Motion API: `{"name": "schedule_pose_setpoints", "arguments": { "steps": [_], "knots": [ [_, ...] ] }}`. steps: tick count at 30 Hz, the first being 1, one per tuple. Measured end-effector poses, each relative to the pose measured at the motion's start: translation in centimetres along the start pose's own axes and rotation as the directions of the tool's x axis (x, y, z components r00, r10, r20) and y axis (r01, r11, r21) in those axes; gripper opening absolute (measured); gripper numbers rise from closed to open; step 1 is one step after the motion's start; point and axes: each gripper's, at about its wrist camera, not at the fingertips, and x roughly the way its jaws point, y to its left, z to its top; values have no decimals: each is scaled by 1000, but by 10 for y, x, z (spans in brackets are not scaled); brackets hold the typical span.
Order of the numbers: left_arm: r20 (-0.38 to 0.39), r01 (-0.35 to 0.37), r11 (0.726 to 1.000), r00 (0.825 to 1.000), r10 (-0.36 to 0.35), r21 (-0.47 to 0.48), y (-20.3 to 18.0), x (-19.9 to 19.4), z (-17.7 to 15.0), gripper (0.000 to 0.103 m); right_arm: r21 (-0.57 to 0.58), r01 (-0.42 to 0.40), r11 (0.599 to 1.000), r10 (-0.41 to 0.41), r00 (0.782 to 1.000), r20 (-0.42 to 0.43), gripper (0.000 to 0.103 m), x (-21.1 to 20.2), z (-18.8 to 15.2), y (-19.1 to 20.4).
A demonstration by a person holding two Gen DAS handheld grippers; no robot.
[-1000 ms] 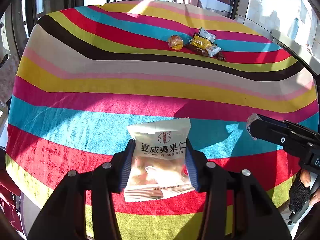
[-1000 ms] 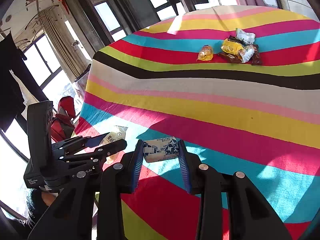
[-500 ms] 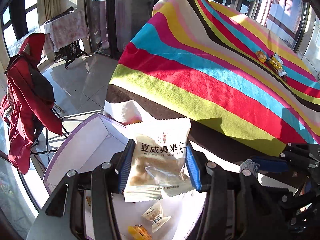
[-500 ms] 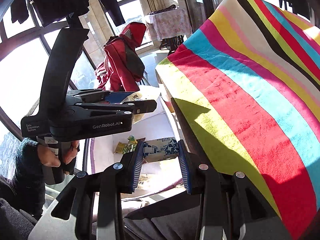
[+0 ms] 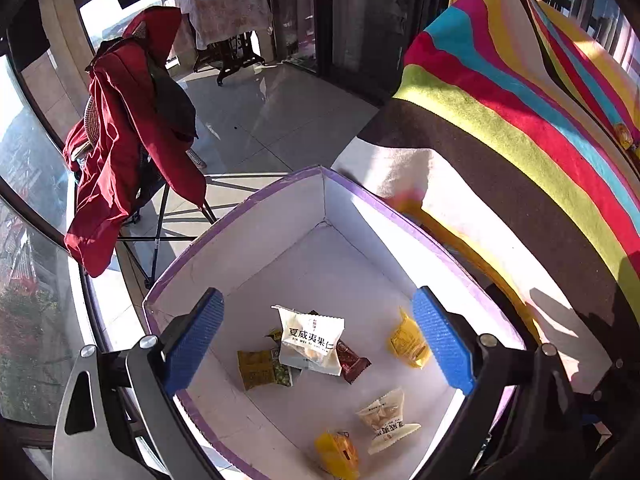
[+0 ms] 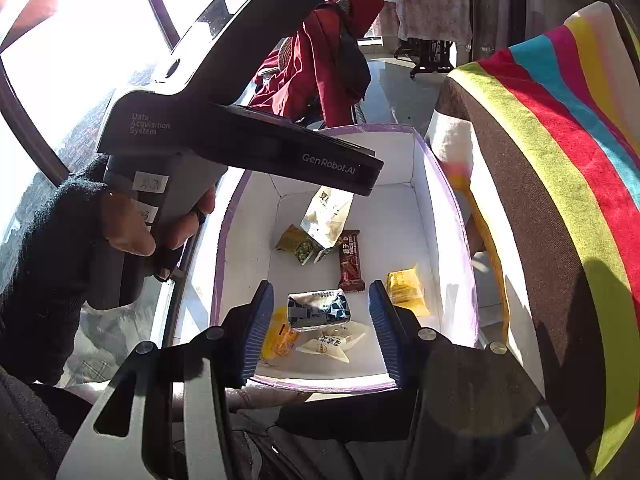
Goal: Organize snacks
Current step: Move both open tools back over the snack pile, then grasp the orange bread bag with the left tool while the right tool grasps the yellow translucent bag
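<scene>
Left gripper [image 5: 318,340] opening, empty, white packet [image 5: 311,340] lower centre in box [image 5: 256,236]. Right gripper [image 6: 320,320] opening, pads clear of blue-white packet [image 6: 319,309]; only right view shows hand [image 6: 132,232].

We read "GenRobot.AI" and "Data Acquisition System" on the left gripper [image 6: 320,168]. The white snack packet [image 5: 311,340] in the box [image 5: 280,216] carried "夏威夷果仁". A handwritten sticker on the gripper's handle was too blurred for us to read.

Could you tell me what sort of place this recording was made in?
Probably a sunlit home balcony room: large windows, tiled floor, a red coat draped over a chair, and a table under a striped cloth.
</scene>
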Motion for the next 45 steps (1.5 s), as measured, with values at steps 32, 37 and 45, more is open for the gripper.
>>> {"name": "schedule_pose_setpoints", "arguments": {
  "steps": [32,37,45],
  "knots": [
    [-60,552,739,814,-577,386,-489,43,154,101,590,573,569,-716,698,12,81,-240,-92,-494],
    [-62,525,740,830,-554,420,-494,41,150,101,608,506,611,-635,773,-5,81,-224,-81,-533],
    [-67,538,733,822,-565,415,-495,42,153,101,565,526,636,-645,764,14,42,-232,-88,-485]
  ]
}}
